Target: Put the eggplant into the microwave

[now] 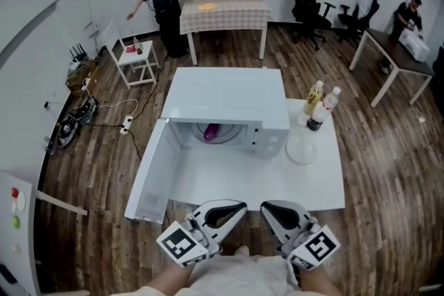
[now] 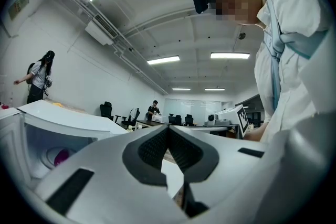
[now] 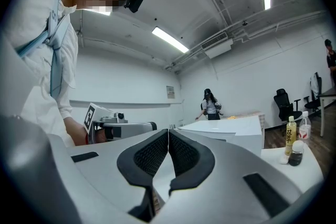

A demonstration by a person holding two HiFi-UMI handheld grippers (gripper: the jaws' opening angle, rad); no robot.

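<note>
The purple eggplant (image 1: 211, 131) lies inside the white microwave (image 1: 229, 97), on a white plate in its cavity. The microwave door (image 1: 148, 173) hangs wide open to the left. In the left gripper view the eggplant (image 2: 61, 156) shows low in the cavity at the left. Both grippers hover near the table's front edge, away from the microwave. My left gripper (image 1: 241, 205) (image 2: 168, 128) is shut with nothing between its pads. My right gripper (image 1: 264, 206) (image 3: 168, 131) is shut and empty too. Their tips point towards each other.
The microwave stands on a white table (image 1: 326, 184). Two bottles (image 1: 313, 98) and a small dark jar (image 1: 316, 123) stand right of it, with a clear round dish (image 1: 301, 149) beside them. Farther off are a checked table (image 1: 225, 10), chairs and people.
</note>
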